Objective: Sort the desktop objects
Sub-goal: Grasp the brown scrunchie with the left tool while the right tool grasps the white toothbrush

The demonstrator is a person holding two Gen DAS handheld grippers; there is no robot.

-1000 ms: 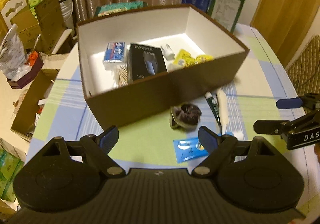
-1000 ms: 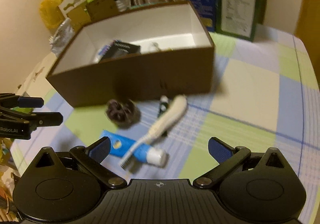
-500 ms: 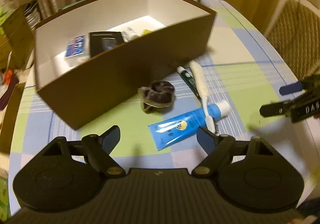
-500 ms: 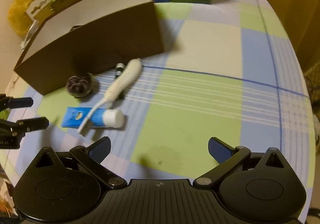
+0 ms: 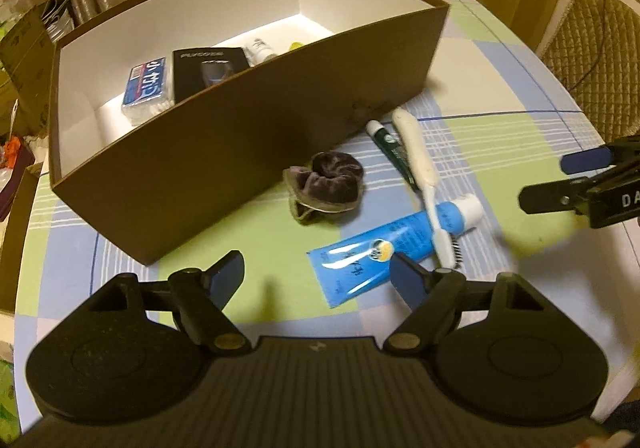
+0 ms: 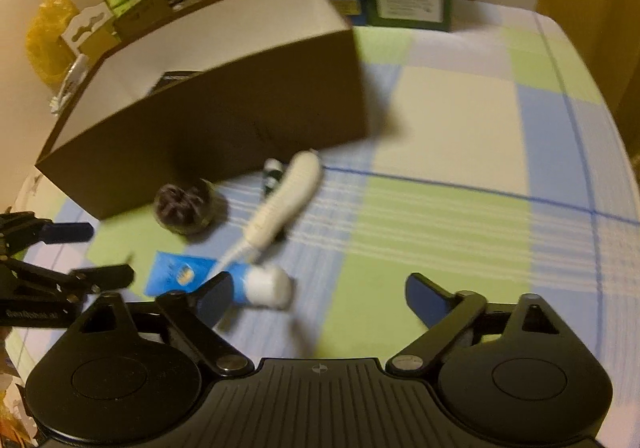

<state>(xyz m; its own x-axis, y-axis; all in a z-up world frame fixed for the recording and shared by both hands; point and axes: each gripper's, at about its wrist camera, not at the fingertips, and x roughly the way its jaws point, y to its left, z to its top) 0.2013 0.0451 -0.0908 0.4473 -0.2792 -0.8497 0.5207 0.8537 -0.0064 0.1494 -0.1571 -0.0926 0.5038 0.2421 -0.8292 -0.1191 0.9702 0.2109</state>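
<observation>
Now, working left to right from the big brown cardboard box (image 5: 248, 151) with the white lining: your left tool (image 5: 316, 276) hangs just in front of the box's near wall, its jaws spread and closing slowly on nothing. Ahead of it and toward its right finger lies the flat blue toothpaste tube (image 5: 384, 248) with the white cap, its crimped tail nearest that finger and its long axis slanting up and away to the right, cap end farthest from you. Between the tube and the box sits the dark purple velvet scrunchie (image 5: 328, 183), close to the box wall. Right of the scrunchie, the white long-handled brush (image 5: 420, 167) runs out from the box wall with its bristle head resting across the tube near the cap, and the small green-and-white tube (image 5: 390, 145) lies alongside its handle. Your right tool (image 6: 316, 296) hovers over the checked surface (image 6: 440, 127) to the right of all of this, jaws wide and closing, nothing between them; the tube's cap (image 6: 268, 286) sits just beside its left finger. You'd likely find the left tool better lined up on the tail and the right on the cap, though the brush overlapping the tube may get dragged.
</observation>
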